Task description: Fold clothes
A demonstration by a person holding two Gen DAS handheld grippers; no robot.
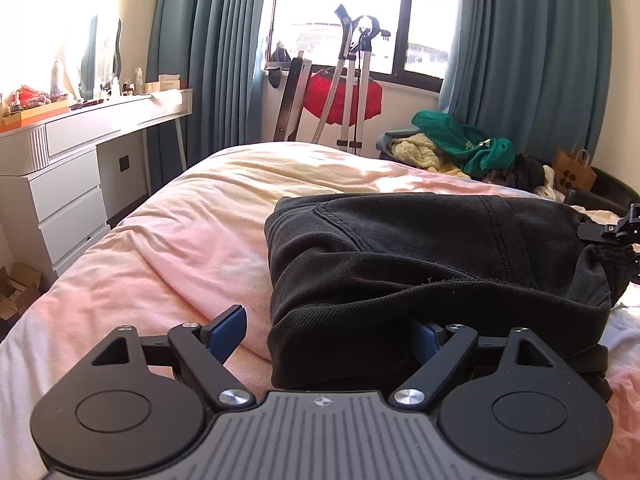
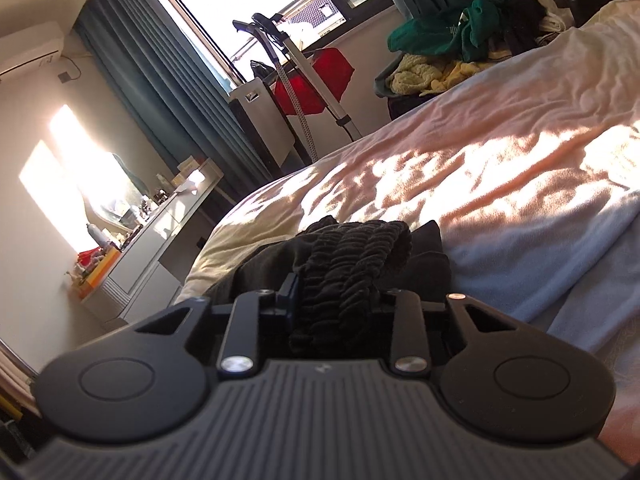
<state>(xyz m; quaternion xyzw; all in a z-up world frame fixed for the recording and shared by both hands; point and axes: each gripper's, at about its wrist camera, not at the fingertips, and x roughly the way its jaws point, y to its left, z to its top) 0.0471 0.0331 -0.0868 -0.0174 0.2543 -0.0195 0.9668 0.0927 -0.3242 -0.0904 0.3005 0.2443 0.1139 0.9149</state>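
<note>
My left gripper (image 1: 332, 336) is spread wide around the near edge of the black pants (image 1: 432, 264), which stretch off rightward to my right gripper (image 2: 340, 300), pinching their waistband (image 2: 352, 256).

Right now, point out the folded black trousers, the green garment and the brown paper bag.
Folded black trousers (image 1: 420, 256), left wrist view, top panel.
Green garment (image 1: 460, 140), left wrist view, middle.
Brown paper bag (image 1: 574, 172), left wrist view, front face.
</note>
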